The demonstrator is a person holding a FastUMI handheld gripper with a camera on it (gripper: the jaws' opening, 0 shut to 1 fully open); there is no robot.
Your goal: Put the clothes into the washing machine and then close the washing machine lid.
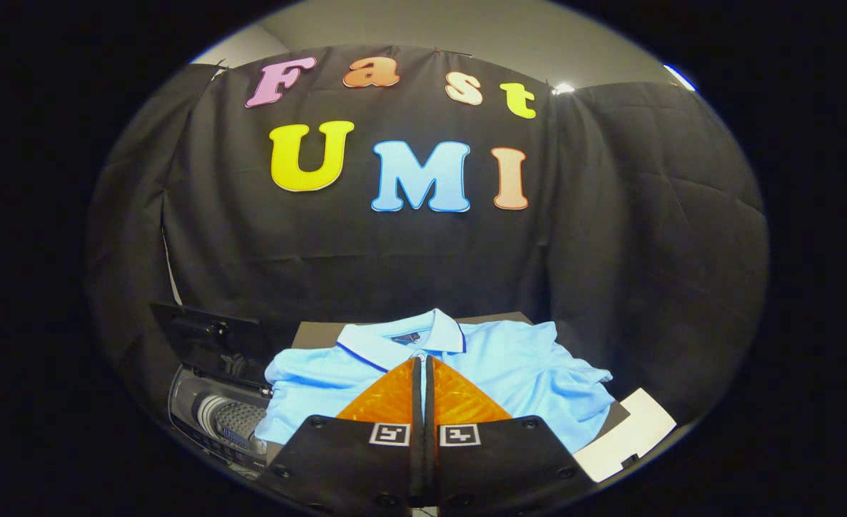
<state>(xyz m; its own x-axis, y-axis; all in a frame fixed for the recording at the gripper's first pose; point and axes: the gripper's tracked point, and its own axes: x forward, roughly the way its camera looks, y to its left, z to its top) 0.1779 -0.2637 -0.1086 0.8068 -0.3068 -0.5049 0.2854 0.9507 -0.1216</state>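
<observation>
To your left, the washer [215, 413] sits low beside the table [316, 334], its lid [204, 345] standing up and open at the back. You can look straight down into the drum [231, 420], where a ribbed grey surface shows; what else lies inside cannot be told from here.

Moving right, the shirt [509, 373] lies spread flat across the table, pale blue with a dark line along its collar [409, 337]. The collar points away from you, toward the black cloth wall. One sleeve [287, 373] reaches the table's left edge, just beside the washer's open top, and the other bunches in folds on the right.

Your gripper [423, 362] hangs over the middle of the shirt, tips near the placket just below the collar. The fingers [395, 395] are drawn together, with only a thin dark slit between them, and nothing sits in that slit. Whether the tips touch the fabric or float just above it cannot be told. The shirt spreads out on both sides of the fingers and beyond them.

Further right, past the bunched sleeve, a white sheet [628, 434] rests at the table's near right corner, partly tucked against the shirt's hem.
</observation>
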